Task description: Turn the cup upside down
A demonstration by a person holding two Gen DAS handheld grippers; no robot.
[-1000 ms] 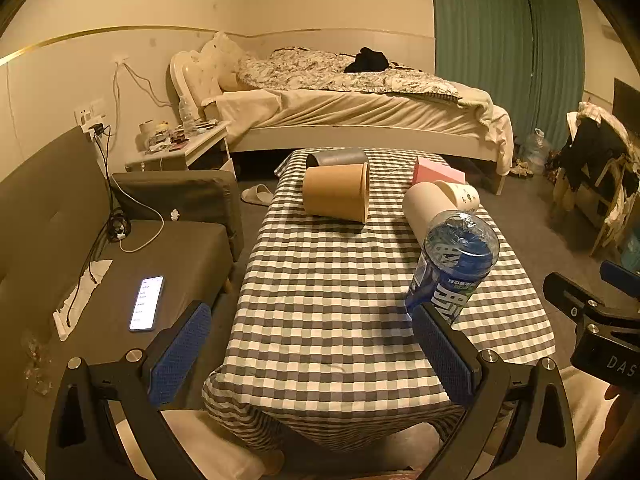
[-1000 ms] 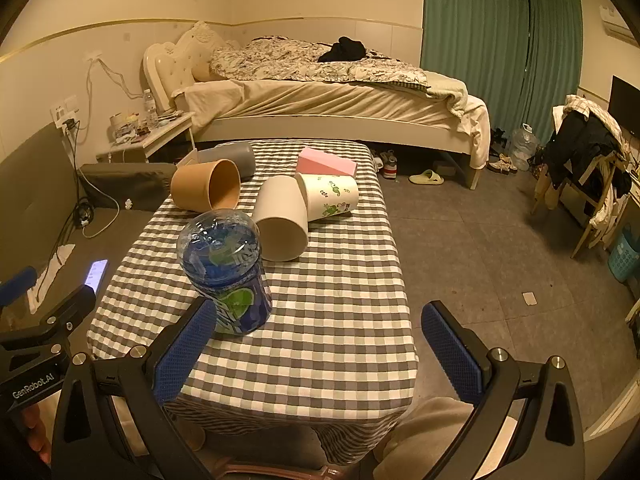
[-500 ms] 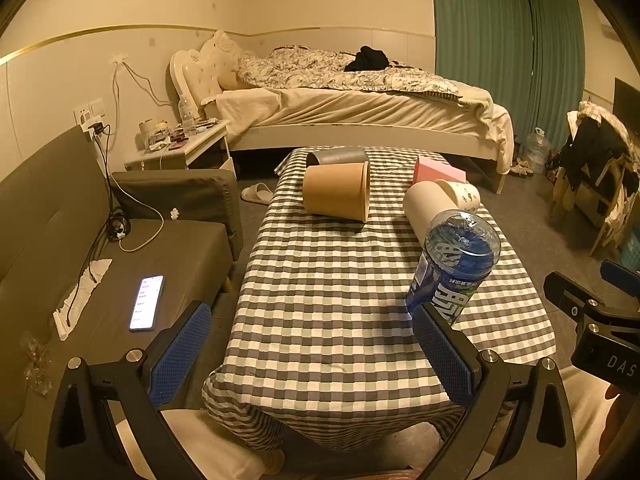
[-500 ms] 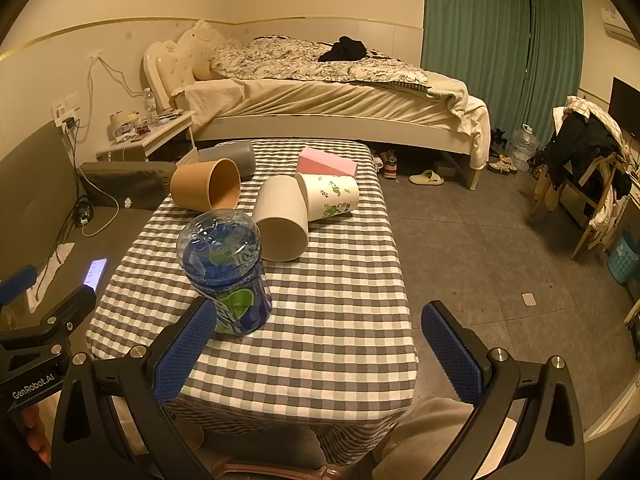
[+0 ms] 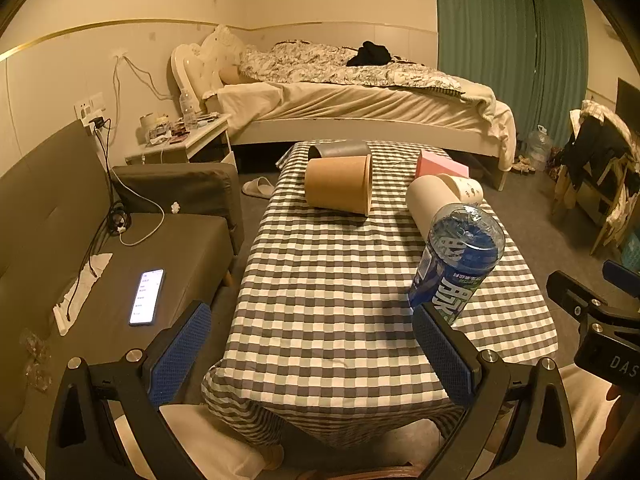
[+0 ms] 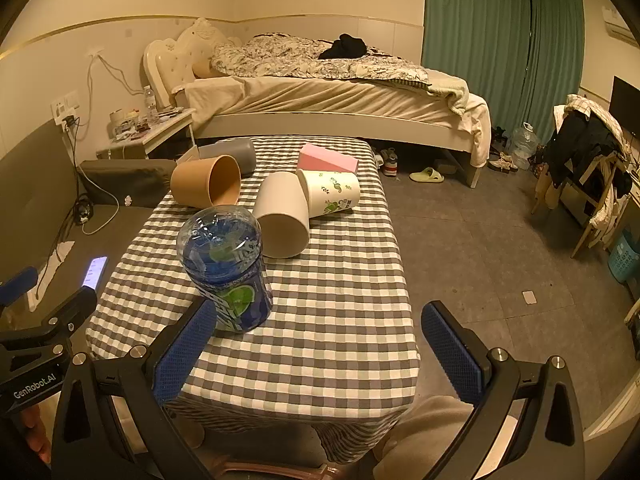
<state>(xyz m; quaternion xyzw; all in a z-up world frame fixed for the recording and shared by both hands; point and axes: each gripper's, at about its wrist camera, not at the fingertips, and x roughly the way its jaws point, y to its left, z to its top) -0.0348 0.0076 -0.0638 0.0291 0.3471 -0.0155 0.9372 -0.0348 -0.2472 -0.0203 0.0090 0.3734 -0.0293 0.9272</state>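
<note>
Several cups lie on their sides on the checked table [image 5: 328, 288]: a brown cup [image 5: 339, 189] [image 6: 208, 186], a grey cup [image 5: 338, 149] [image 6: 230, 153] behind it, a plain white cup [image 6: 282, 216] [image 5: 430, 202] and a white cup with green leaf print [image 6: 330, 193] [image 5: 466, 189]. A blue-labelled plastic bottle piece [image 5: 456, 266] [image 6: 226, 270] stands base-up near the front. My left gripper [image 5: 310, 354] is open, low before the table's front edge. My right gripper [image 6: 318, 350] is open too, with the blue piece just beyond its left finger.
A pink box [image 6: 327, 159] lies at the table's far end. A grey sofa [image 5: 132, 264] with a lit phone [image 5: 147, 297] runs along the left. Behind are a bed [image 6: 320, 96] and nightstand [image 5: 184, 144]; a chair with clothes [image 6: 584, 160] stands right.
</note>
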